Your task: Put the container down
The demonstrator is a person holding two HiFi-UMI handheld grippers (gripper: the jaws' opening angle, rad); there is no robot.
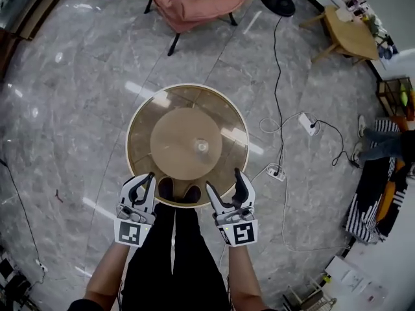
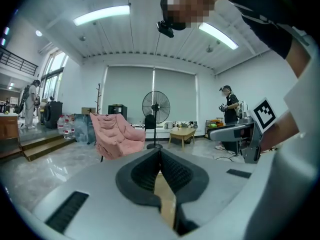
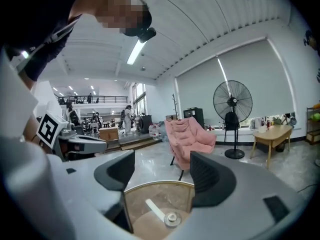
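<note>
No container shows in any view. A round glass table with a gold rim and a tan disc under its top stands in front of me, with a small metal hub at its centre. My left gripper hovers at the table's near edge, its jaws pressed together with nothing seen between them. My right gripper is level with it to the right, also over the near rim. Its jaws stand wide apart and empty, and the glass top and hub show between them.
A pink armchair stands beyond the table, with a fan base and a wooden side table at the far right. Cables and a power strip lie on the marble floor to the right. Another person's legs are at the right edge.
</note>
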